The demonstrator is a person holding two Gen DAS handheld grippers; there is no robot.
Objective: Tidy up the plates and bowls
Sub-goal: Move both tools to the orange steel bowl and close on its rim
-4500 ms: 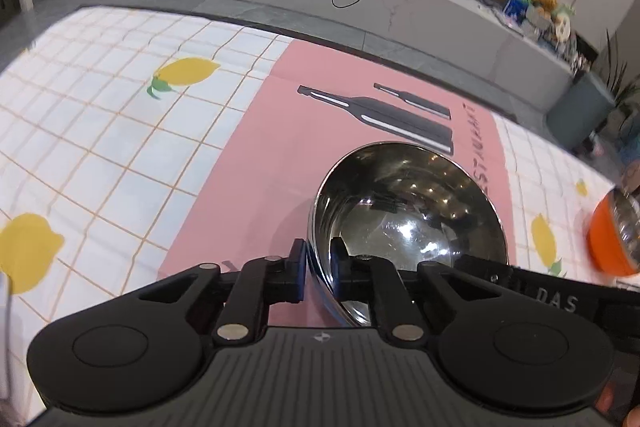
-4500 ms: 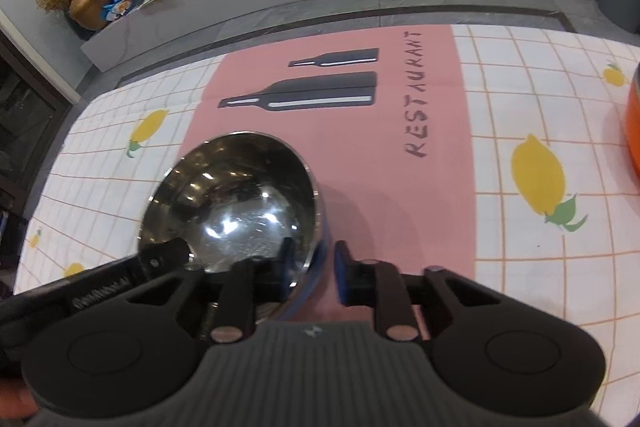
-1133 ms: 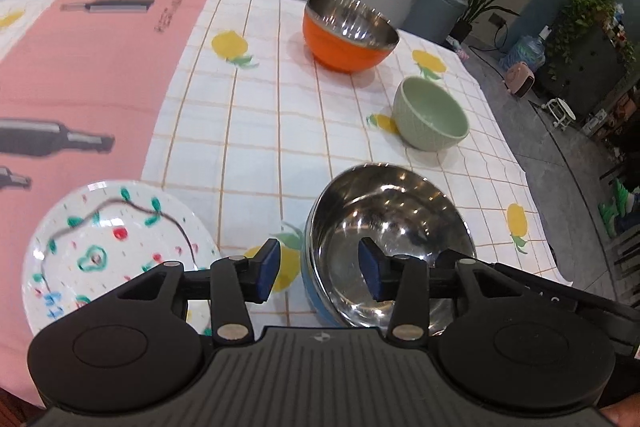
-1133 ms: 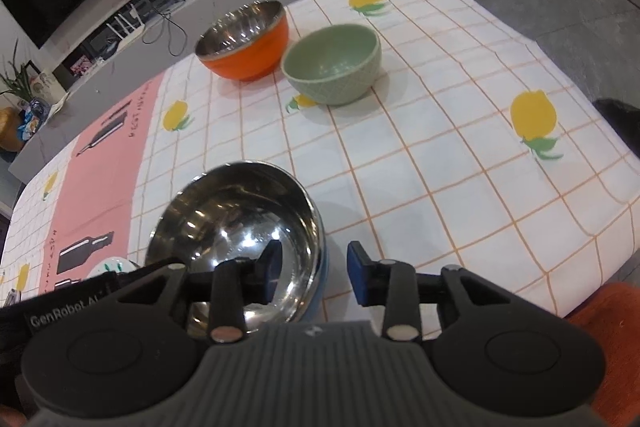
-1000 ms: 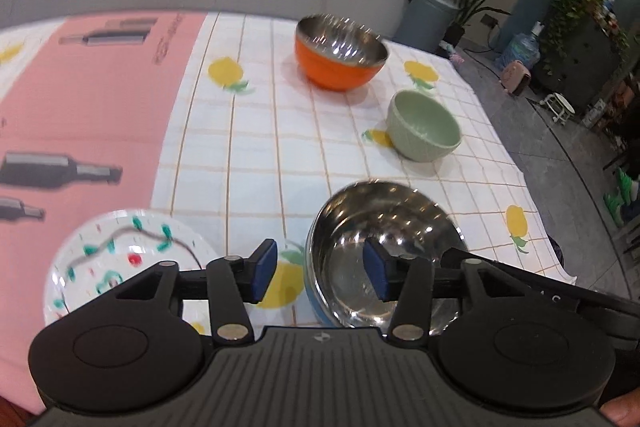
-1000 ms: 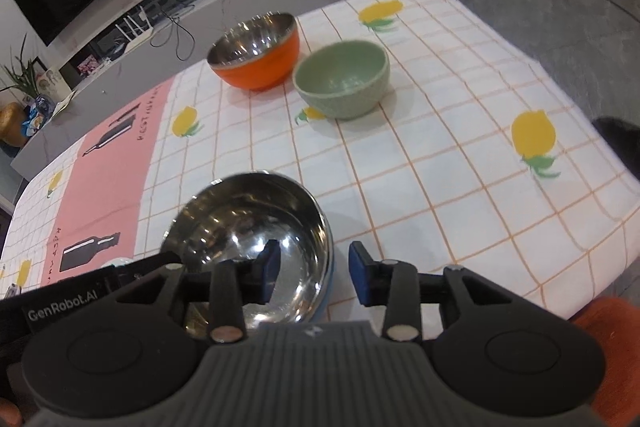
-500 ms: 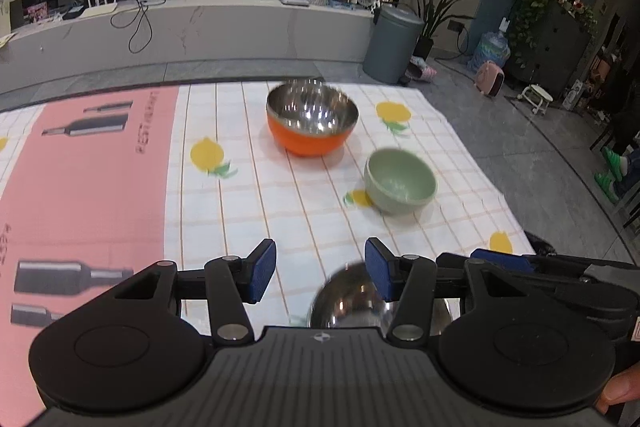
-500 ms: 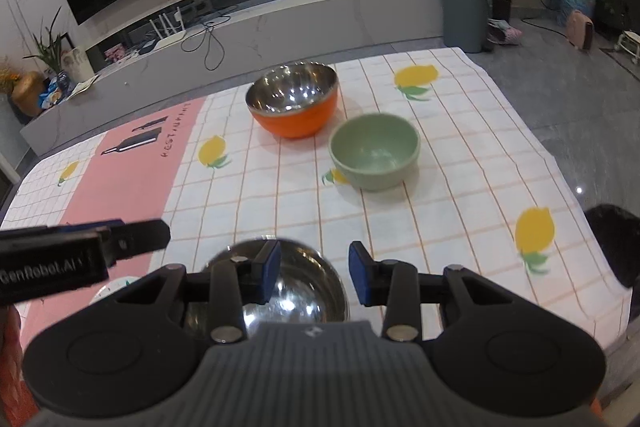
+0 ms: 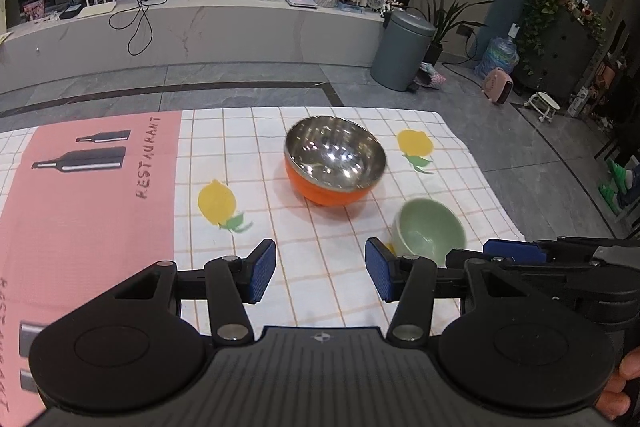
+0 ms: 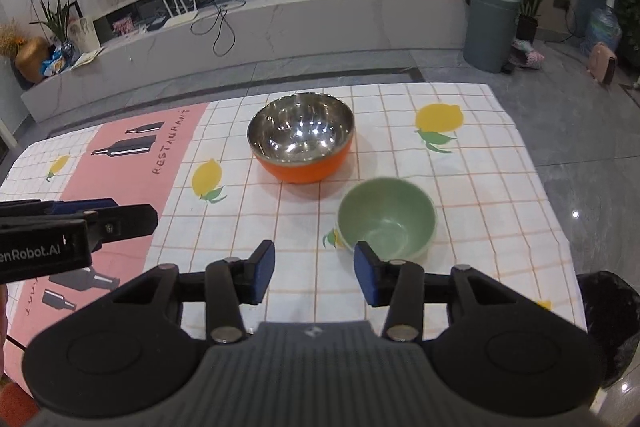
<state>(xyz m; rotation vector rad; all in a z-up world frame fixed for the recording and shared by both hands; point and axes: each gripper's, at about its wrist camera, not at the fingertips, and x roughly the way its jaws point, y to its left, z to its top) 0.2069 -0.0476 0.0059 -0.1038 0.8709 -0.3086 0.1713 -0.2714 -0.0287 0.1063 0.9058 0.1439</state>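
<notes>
Both the left gripper (image 9: pixel 320 269) and right gripper (image 10: pixel 314 273) gape empty (nothing between); orange bowl (image 10: pixel 301 139) at twelve o'clock, green bowl (image 10: pixel 386 219) at one

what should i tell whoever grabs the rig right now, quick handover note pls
Left gripper: open, empty, raised above the table's near side.
Right gripper: open, empty, also raised; the green bowl sits just beyond its right finger.
Orange bowl with steel lining: upright on the lemon tablecloth, beyond the green bowl and apart from it.
Done: nothing in these views counts as finished; both bowls stand loose and unstacked, and no plates are in sight.
Left: gather the bowls, probably the green one first since it is nearest the right gripper, then find the plates, which are out of view.
</notes>
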